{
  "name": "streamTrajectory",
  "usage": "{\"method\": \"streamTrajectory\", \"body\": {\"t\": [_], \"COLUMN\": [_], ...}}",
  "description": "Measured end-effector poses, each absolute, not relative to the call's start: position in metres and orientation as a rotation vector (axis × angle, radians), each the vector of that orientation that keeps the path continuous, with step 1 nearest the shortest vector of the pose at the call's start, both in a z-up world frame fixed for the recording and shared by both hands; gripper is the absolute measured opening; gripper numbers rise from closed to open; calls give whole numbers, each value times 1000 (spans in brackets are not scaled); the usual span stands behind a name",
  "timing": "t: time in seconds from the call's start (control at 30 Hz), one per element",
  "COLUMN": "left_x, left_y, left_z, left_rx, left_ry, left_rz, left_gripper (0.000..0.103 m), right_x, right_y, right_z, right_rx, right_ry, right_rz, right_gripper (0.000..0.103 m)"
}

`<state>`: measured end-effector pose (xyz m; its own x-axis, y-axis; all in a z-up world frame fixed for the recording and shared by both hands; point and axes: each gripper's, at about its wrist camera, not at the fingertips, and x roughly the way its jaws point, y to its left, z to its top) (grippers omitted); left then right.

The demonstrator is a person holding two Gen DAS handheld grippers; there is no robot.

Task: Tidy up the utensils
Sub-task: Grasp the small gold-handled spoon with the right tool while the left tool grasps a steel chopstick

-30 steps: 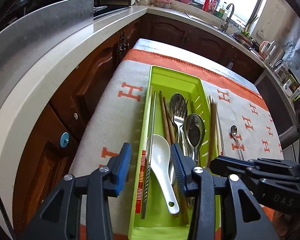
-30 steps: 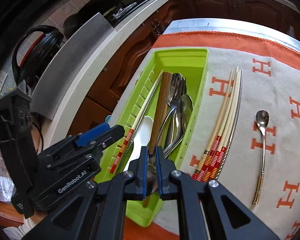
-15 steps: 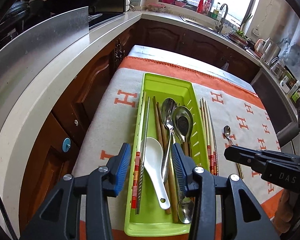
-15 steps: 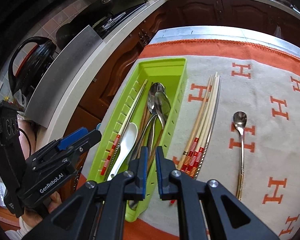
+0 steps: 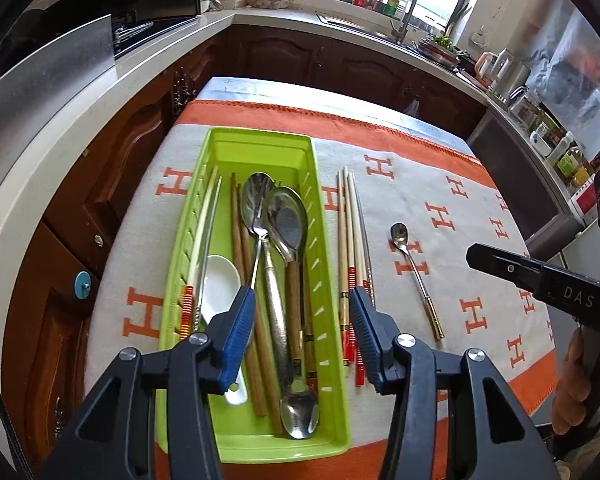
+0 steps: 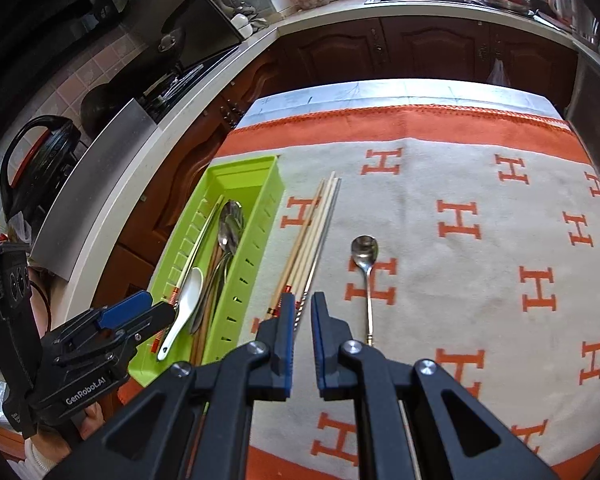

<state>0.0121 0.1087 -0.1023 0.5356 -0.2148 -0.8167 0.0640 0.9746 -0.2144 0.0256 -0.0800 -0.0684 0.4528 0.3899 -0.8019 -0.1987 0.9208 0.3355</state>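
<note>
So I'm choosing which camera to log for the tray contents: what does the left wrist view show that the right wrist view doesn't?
Only the left wrist view: the green tray's near end, with the bowl of a steel spoon lying there, plus the left tongs, opening with nothing between them.

Only the right wrist view: a black kettle on the counter, and the right tongs, nearly shut and empty.

Both: the tray, the white spoon, the loose chopsticks and the small spoon on the cloth.
</note>
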Motion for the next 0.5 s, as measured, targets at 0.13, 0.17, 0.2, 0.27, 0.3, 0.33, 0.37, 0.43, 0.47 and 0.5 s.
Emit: {"method": "streamTrajectory", "body": {"t": [0.13, 0.17, 0.2, 0.27, 0.3, 0.33, 0.37, 0.43, 0.47, 0.5], "left_x": [14, 13, 13, 16, 16, 15, 15, 15, 16, 16], "left_y": [90, 85, 81, 74, 69, 66, 63, 61, 60, 60], "left_z": [-106, -107, -109, -113, -115, -117, -120, -124, -126, -128], "left_rx": [-147, -143, -138, -120, -108, -96, -88, -79, -79, -82], "left_ry": [1001, 999, 998, 1003, 1005, 1006, 1008, 1013, 1017, 1020], "left_rz": [-200, -206, -209, -215, -217, -214, -210, -201, -195, -190], "left_gripper": [58, 59, 60, 60, 60, 60, 60, 60, 60, 60], "right_x": [26, 26, 26, 27, 28, 29, 29, 30, 31, 31], "right_y": [-94, -95, -97, -98, -98, -99, -99, -98, -98, -96], "right_z": [-73, -76, -80, -89, -94, -99, -105, -116, -121, -126], "right_rx": [174, 160, 144, 129, 123, 118, 115, 110, 104, 96], "right_ry": [1017, 1013, 1011, 1018, 1026, 1034, 1041, 1056, 1063, 1066], "right_rz": [312, 299, 289, 284, 285, 291, 297, 306, 312, 316], "right_gripper": [9, 9, 9, 9, 9, 10, 10, 12, 13, 17]}}
